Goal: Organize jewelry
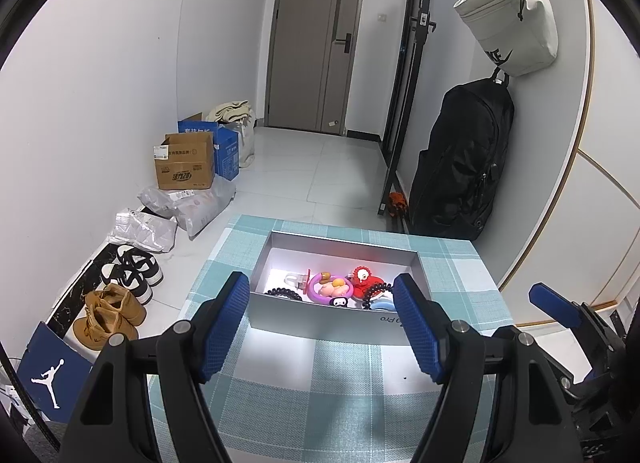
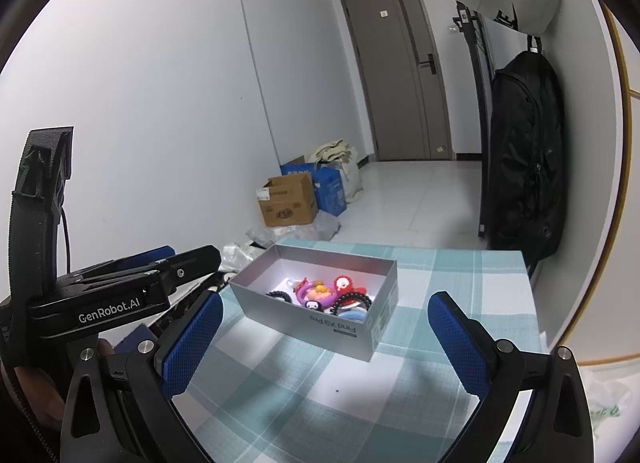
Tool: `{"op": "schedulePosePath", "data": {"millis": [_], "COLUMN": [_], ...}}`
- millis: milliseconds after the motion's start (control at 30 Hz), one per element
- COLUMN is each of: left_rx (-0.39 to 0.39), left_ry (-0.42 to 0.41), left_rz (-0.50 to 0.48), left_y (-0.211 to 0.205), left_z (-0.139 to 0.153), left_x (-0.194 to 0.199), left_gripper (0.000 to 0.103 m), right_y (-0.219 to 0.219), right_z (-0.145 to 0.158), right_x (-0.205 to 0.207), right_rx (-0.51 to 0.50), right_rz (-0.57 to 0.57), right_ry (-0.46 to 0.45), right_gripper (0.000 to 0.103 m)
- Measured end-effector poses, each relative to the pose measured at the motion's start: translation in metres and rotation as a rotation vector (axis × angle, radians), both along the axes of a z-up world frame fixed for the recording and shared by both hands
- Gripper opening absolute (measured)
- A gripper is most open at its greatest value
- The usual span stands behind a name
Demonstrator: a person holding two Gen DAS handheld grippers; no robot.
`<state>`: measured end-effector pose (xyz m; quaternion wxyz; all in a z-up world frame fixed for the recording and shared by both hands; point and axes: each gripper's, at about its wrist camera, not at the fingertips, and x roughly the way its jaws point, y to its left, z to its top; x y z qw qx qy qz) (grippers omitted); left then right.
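A grey open box (image 1: 320, 321) (image 2: 340, 333) stands on the teal checked tablecloth (image 1: 328, 395). Inside lie a purple ring with a small figure (image 1: 330, 289) (image 2: 316, 293), a red charm (image 1: 363, 278) (image 2: 344, 283), a black bead bracelet (image 1: 285, 294) (image 2: 280, 296) and a blue ring (image 1: 382, 306). My left gripper (image 1: 322, 323) is open just short of the box's near wall, with nothing between its blue pads (image 1: 224, 327). My right gripper (image 2: 326, 339) is also open and empty, a little back from the box. The left gripper's body (image 2: 120, 295) shows at the left of the right wrist view.
Cardboard and blue boxes (image 1: 188, 163), plastic parcels (image 1: 192, 203) and shoes (image 1: 120, 295) line the left wall on the floor. A black backpack (image 1: 460, 155) and a white bag (image 1: 508, 19) hang at right. A closed door (image 1: 316, 47) is at the far end.
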<state>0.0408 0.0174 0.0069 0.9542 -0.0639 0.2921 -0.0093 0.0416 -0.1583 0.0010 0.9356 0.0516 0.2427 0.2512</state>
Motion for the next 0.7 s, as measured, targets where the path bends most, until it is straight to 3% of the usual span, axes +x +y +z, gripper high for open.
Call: {"op": "schedulePosePath", "data": {"millis": [700], "left_rx": [-0.001], "left_ry": [0.000], "left_rz": [-0.031], "left_y": [-0.0039], "left_z": [-0.0034], "left_x": [0.0055], "left_gripper": [0.070], "right_y": [0.0019], "right_z": [-0.0066], "right_x": [0.0082], "right_rx": [-0.003], "right_rz": [0.012], "right_ry": [0.018], "right_gripper": [0.103]}}
